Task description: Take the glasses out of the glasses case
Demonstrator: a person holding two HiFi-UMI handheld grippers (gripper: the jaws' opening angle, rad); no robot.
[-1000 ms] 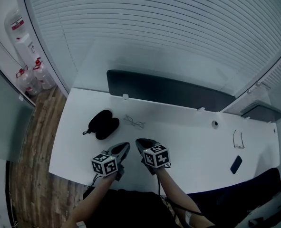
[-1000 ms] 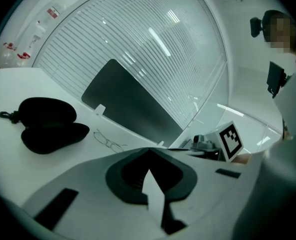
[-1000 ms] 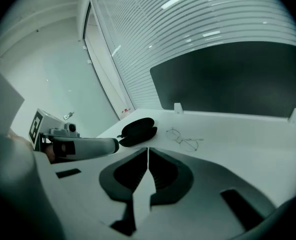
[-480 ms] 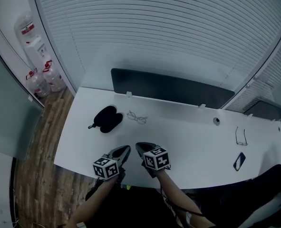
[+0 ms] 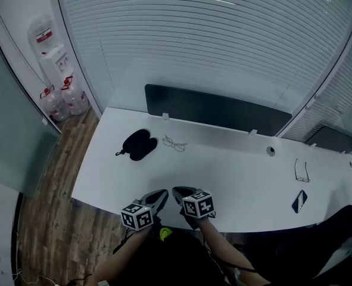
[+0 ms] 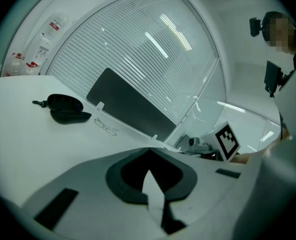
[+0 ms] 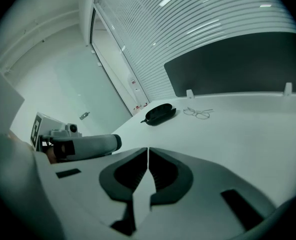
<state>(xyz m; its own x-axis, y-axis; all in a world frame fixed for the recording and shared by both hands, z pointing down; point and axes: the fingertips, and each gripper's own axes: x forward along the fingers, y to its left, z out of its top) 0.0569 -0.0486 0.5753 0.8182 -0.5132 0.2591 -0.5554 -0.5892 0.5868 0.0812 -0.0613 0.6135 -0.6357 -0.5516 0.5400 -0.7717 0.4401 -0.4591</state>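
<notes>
White laminate table (image 5: 241, 180) spreads ahead of me, and both tools hang at its near edge. My left gripper (image 5: 161, 193) and my right gripper (image 5: 177, 191) are each pinched closed on nothing. The black soft oval glasses case (image 5: 139, 143) lies toward the far left corner, its long axis roughly along the far edge, apparently gaping open. The thin wire-rimmed glasses (image 5: 174, 143) rest just beside it on the right, already outside. Both lie forward and left of me, nearer my left gripper.

black glasses case (image 5: 137, 144); white table (image 5: 235, 174); dark grey partition (image 5: 217, 109); brown wood-grain floor (image 5: 59, 183).
</notes>
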